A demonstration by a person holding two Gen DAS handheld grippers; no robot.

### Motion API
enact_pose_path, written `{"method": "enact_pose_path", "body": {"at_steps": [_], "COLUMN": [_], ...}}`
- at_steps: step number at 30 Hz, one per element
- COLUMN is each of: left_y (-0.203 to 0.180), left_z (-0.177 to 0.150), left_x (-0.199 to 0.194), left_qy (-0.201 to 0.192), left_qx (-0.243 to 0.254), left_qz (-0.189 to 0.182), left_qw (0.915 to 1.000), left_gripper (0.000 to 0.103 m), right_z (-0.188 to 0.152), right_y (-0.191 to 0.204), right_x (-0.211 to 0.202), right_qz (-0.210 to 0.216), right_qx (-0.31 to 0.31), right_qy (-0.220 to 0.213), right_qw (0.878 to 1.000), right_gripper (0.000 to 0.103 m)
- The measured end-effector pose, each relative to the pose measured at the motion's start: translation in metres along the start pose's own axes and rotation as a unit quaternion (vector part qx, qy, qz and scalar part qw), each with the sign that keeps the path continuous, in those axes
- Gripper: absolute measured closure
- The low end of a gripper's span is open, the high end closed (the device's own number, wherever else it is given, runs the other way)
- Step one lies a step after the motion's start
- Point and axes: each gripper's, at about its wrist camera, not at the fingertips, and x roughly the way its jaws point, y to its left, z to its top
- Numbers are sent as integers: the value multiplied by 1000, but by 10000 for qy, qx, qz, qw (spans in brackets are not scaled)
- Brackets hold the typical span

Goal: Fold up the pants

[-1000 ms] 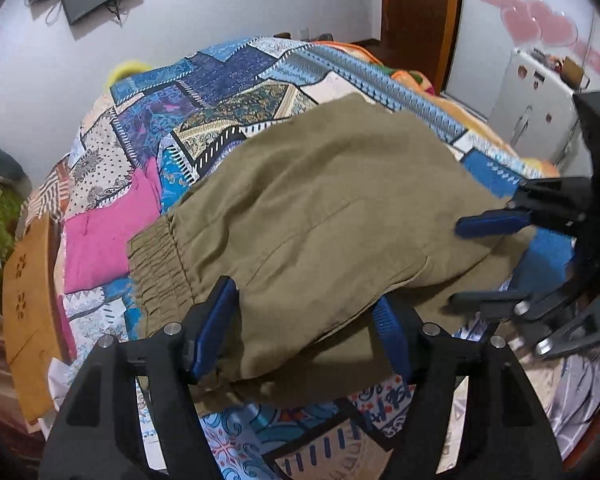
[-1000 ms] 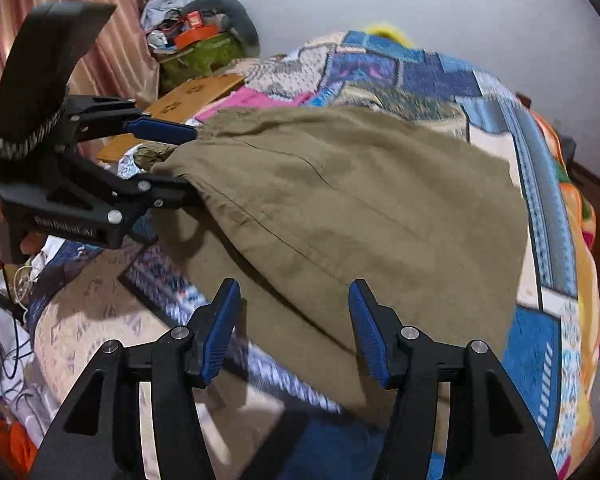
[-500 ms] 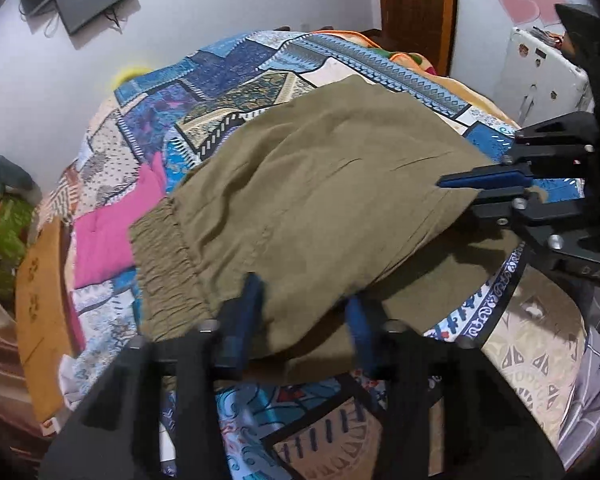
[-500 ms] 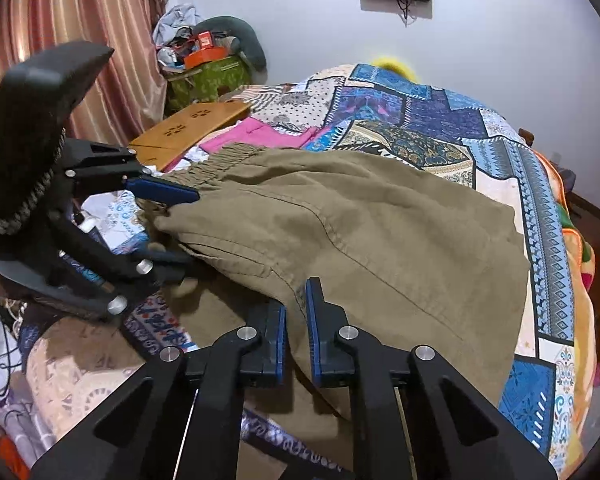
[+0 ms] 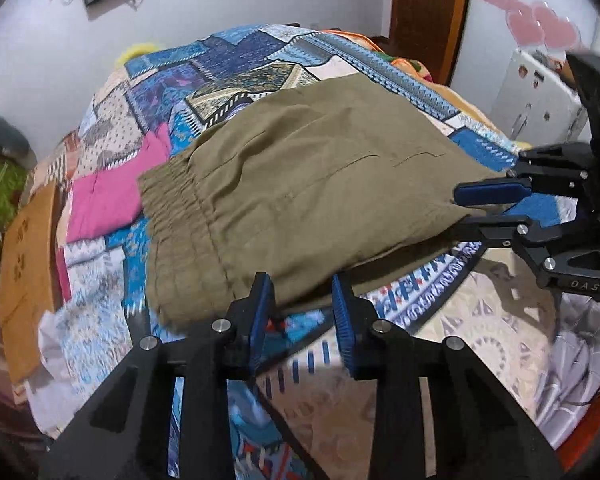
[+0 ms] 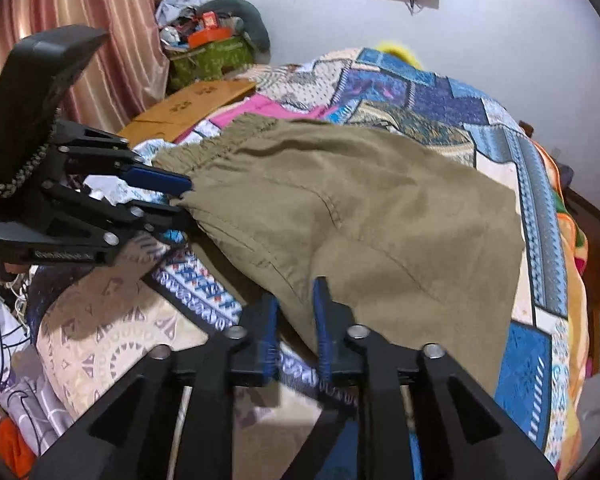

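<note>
Olive-green pants [image 5: 308,184] lie folded on the patchwork bedspread, elastic waistband [image 5: 172,216] to the left in the left wrist view. My left gripper [image 5: 302,308] is open at the near edge of the pants, its jaws a hand-width apart with no cloth between them. In the right wrist view the pants [image 6: 364,208] spread across the bed. My right gripper [image 6: 296,320] stands at the near folded edge, jaws slightly apart, cloth edge between or just behind them. Each gripper shows in the other's view: the left one [image 6: 168,200] and the right one [image 5: 476,208], at the pants' corners.
A pink cloth [image 5: 112,196] lies beside the waistband. A wooden board [image 6: 192,108] sits at the bed's left edge, with a cluttered green box [image 6: 208,56] and curtains behind. A white appliance [image 5: 540,96] and wooden door stand to the right. The bedspread [image 5: 228,68] extends far.
Both grippers were wide open, closed onto the near edge of the pants half a second ago, and have now parted again and drawn back a little. The pants lie flatter.
</note>
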Motion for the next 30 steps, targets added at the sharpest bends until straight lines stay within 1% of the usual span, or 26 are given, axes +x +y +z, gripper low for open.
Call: {"method": "enact_pose_path", "body": {"at_steps": [4, 5, 6, 7, 9, 11, 13, 15, 19, 22, 24, 25, 26, 28, 29, 30], "left_y": [18, 24, 31, 37, 51, 63, 78, 87, 91, 86, 81, 79, 76, 69, 67, 67], "left_z": [-6, -7, -7, -7, -6, -5, -3, -3, -6, -9, -8, -7, -6, -3, -1, -1], "left_x": [-17, -21, -25, -28, -32, -31, -24, -14, 9, 17, 19, 17, 15, 9, 5, 2], "left_qy": [-121, -158, -207, -250, -344, -383, -308, -171, 64, 89, 66, 45, -11, -98, -129, -150], "left_qx": [-365, -461, -563, -647, -909, -1185, -1530, -1803, -2132, -2105, -1990, -1914, -1799, -1535, -1411, -1328], "left_qz": [97, 145, 209, 260, 316, 306, 238, 90, -209, -346, -388, -305, -169, 135, 277, 287], "left_qw": [9992, 9987, 9980, 9972, 9948, 9917, 9875, 9834, 9768, 9769, 9792, 9810, 9835, 9880, 9895, 9906], "left_gripper": [68, 65, 60, 57, 47, 43, 43, 43, 43, 44, 57, 58, 60, 60, 61, 61], "right_z": [-8, -10, -12, -13, -17, -21, -25, -31, -47, -58, -65, -68, -70, -76, -79, -81], "right_y": [-5, -8, -11, -16, -26, -40, -50, -63, -86, -97, -100, -99, -99, -94, -91, -89], "right_x": [-15, -20, -25, -30, -40, -49, -55, -60, -57, -50, -45, -40, -35, -24, -22, -23], "right_qz": [143, 98, 34, -37, -137, -263, -361, -454, -672, -684, -617, -561, -514, -447, -456, -484], "right_qx": [129, 169, 218, 300, 505, 785, 1034, 1317, 1876, 2230, 2426, 2486, 2503, 2481, 2435, 2384], "right_qy": [-13, -39, -70, -114, -219, -322, -359, -386, -270, -182, -106, -34, 40, 244, 255, 229], "right_qw": [9998, 9998, 9997, 9995, 9984, 9960, 9933, 9895, 9796, 9722, 9681, 9670, 9668, 9674, 9685, 9697], "right_gripper": [79, 78, 74, 70, 66, 65, 65, 65, 65, 65, 65, 65, 65, 65, 65, 65]}}
